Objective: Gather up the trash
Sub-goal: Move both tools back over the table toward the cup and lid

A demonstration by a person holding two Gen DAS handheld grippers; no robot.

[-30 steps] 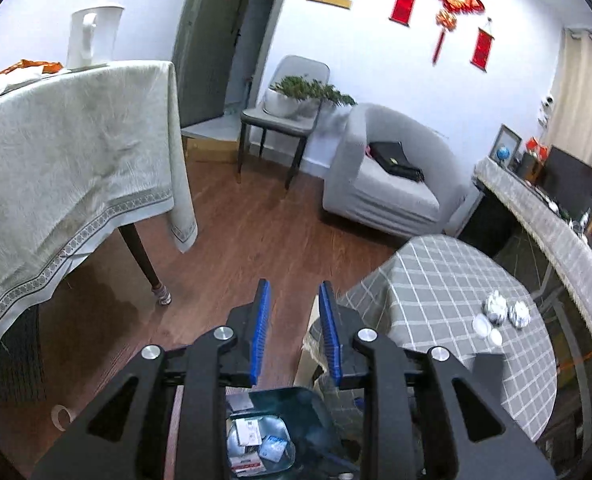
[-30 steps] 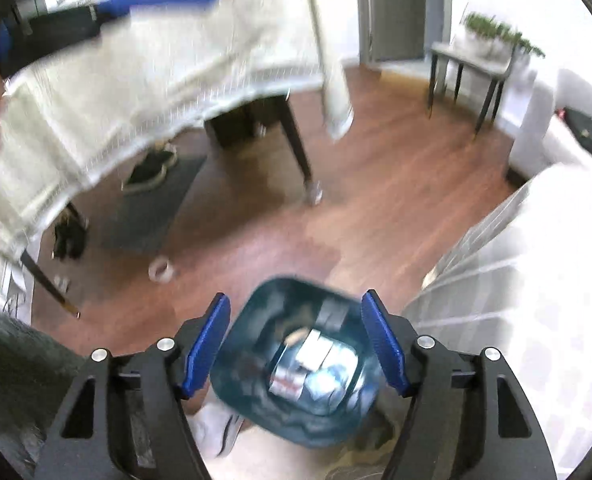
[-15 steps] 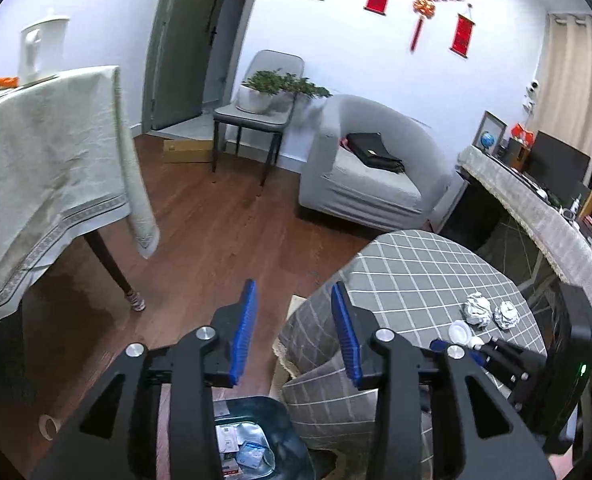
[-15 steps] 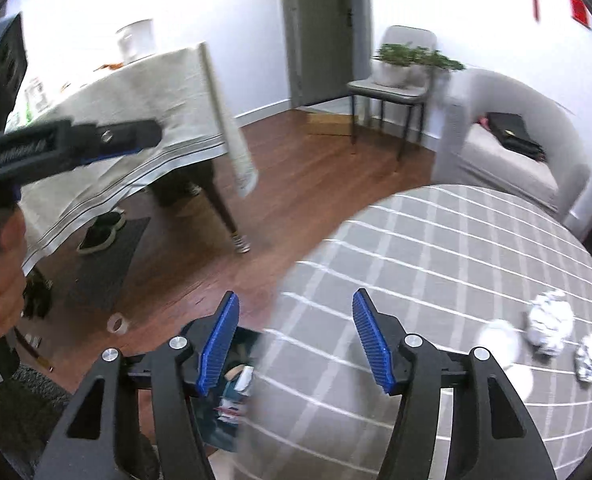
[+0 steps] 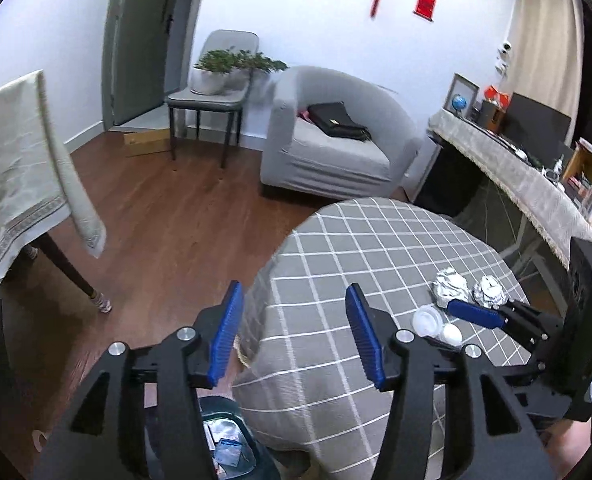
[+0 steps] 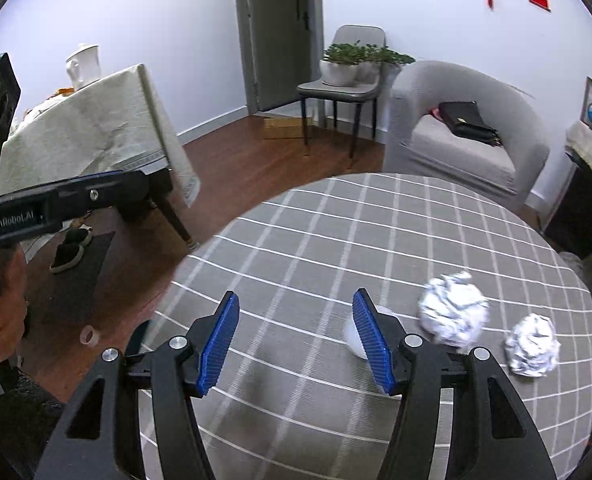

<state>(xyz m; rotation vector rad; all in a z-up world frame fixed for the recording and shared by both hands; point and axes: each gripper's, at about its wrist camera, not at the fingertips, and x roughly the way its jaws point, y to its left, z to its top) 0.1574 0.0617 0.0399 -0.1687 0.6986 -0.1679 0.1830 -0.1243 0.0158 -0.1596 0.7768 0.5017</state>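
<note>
Two crumpled foil balls lie on the round grey checked table (image 6: 296, 256): a larger one (image 6: 453, 308) and a smaller one (image 6: 531, 345); both also show in the left wrist view (image 5: 449, 286) (image 5: 489, 290). A white plastic lid (image 5: 427, 319) and a small white piece (image 5: 450, 334) lie beside them. My right gripper (image 6: 296, 336) is open and empty over the table, its right finger just left of the white lid (image 6: 351, 338). My left gripper (image 5: 292, 332) is open and empty above the table's left edge. A dark bin (image 5: 232, 446) with trash stands on the floor below it.
A cloth-covered table (image 5: 16, 184) stands at the left, a grey armchair (image 5: 335, 148) and a chair with plants (image 5: 212, 92) at the back, a long sideboard (image 5: 535, 184) at the right. A tape roll (image 6: 89, 336) and shoes (image 6: 70, 248) lie on the wooden floor.
Both grippers have swung from over the bin to the round table. The left jaws have opened wider. The right gripper now hovers close to the white lid and foil balls.
</note>
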